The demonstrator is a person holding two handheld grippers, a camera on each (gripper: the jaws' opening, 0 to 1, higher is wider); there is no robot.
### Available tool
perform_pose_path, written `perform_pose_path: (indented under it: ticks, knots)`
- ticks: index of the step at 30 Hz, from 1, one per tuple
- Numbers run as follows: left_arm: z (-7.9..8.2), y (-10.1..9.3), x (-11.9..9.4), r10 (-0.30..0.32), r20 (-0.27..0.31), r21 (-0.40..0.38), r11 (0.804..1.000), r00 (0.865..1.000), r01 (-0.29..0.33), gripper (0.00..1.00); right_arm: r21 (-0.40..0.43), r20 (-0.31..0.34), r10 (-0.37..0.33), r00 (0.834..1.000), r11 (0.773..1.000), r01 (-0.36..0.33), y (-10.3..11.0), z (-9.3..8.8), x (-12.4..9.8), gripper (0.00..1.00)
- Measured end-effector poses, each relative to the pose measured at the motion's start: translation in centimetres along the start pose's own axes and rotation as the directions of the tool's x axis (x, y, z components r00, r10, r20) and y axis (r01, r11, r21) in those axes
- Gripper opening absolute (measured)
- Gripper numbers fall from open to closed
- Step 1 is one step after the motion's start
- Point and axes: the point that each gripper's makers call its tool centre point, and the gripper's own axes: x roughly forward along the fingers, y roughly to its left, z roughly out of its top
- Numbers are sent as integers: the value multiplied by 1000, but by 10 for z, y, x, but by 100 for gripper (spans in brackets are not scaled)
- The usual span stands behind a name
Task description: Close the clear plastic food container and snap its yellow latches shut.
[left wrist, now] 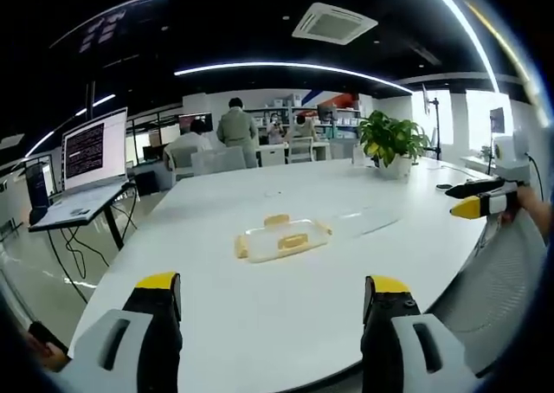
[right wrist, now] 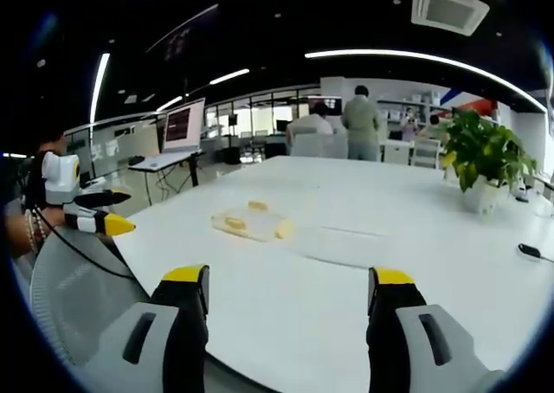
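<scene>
A clear plastic food container with yellow latches lies on the white table; in the right gripper view the container sits left of centre. A clear flat lid lies beside it on the table. My left gripper is open, well short of the container, with nothing between its jaws. My right gripper is open too, above the table's near edge. The right gripper enters the left gripper view from the right; the left gripper enters the right gripper view from the left.
A potted plant stands at the far side of the table. A laptop on a stand is left of the table. Several people stand among desks at the back. A small black object lies at the table's right.
</scene>
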Motion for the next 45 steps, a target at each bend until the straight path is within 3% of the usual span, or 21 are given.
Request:
perform_pose_path:
  ticks: [14, 17, 19, 23, 27, 29, 32, 34, 40, 45]
  knots:
    - [2, 3, 1, 16, 5, 1, 1000, 1000, -16, 81, 9, 19, -35, 999, 999, 35, -6, 4, -1, 72]
    - [5, 5, 0, 26, 24, -10, 1000, 999, -26, 81, 6, -3, -37, 999, 999, 37, -6, 1, 0, 72]
    - [-1, 5, 1, 29, -11, -1, 1000, 1000, -29, 81, 7, -7, -30, 1000, 1000, 30, -5, 0, 0, 72]
    - [-1, 5, 1, 27, -13, -2, 1000, 1000, -27, 81, 14, -16, -52, 999, 999, 52, -9, -1, 0, 72]
    - [-4, 4, 2, 14, -34, 7, 1000, 999, -14, 79, -13, -65, -38, 997, 999, 38, -6, -8, 3, 70]
    - [-10, 2, 3, 5, -71, 26, 1000, 997, -3, 77, 0, -47, -48, 998, 999, 48, -8, -4, 2, 70]
    - [-4, 3, 3, 6, -35, 15, 1000, 999, -5, 78, -1, -43, -58, 997, 998, 58, -10, -3, 2, 70]
    - [6, 6, 1, 20, 20, 8, 1000, 1000, -20, 78, -3, -45, -57, 997, 998, 57, -9, -3, 3, 70]
    - [2, 4, 2, 3, -3, 15, 1000, 1000, -3, 78, -25, -90, -69, 994, 997, 67, -11, -9, 4, 69]
    - [8, 6, 1, 8, 31, 11, 1000, 999, -8, 76, -24, -86, -70, 994, 997, 68, -10, -9, 4, 69]
